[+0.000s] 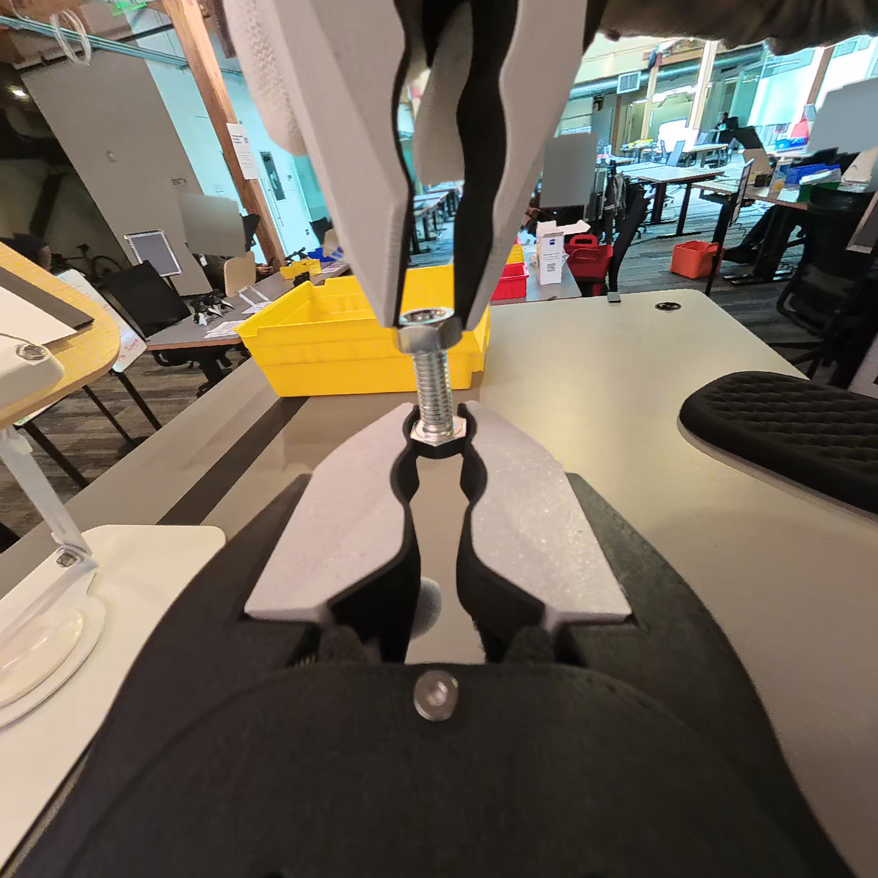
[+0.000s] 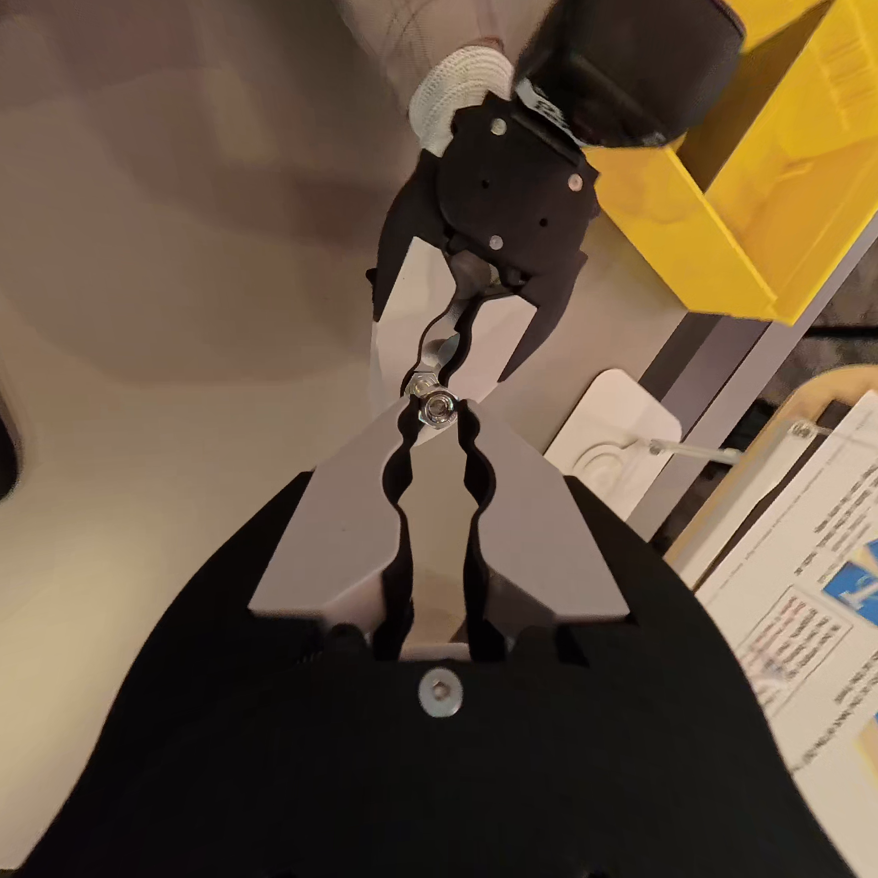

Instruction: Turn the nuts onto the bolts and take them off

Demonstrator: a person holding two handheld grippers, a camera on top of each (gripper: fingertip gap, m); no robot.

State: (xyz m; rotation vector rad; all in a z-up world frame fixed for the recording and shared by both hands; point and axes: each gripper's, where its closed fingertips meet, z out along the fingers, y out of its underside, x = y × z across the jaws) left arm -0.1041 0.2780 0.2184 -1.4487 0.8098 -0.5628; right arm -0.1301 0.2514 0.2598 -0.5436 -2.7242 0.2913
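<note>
silver-grey fingers with black wavy inner edges form the left gripper (image 1: 437,430), and its tips are pinched onto a hex nut (image 1: 437,433) that sits at the lower end of a bright threaded bolt (image 1: 433,396). the bolt stands upright above the table, its shaft bare between the nut and its hex head. the right gripper (image 1: 430,323) comes down from above in the left wrist view, its two tips closed on that hex head, so the bolt is held at both ends, clear of the table.

in the right wrist view the right gripper (image 2: 438,409) looks straight down on the bolt (image 2: 437,408) head-on, its tips snug on either side of the head, with the left gripper (image 2: 427,377) beyond it and the nut (image 2: 420,382) just showing in its tips. a hand in a white knitted glove (image 2: 451,111) sits behind the left gripper's black body.

the table (image 1: 594,380) is pale beige. a yellow bin (image 1: 332,342) stands at its far edge behind the bolt. a black mesh pad (image 1: 784,427) lies to the right, and a white flat base with a clear stand (image 1: 71,594) lies to the left.
</note>
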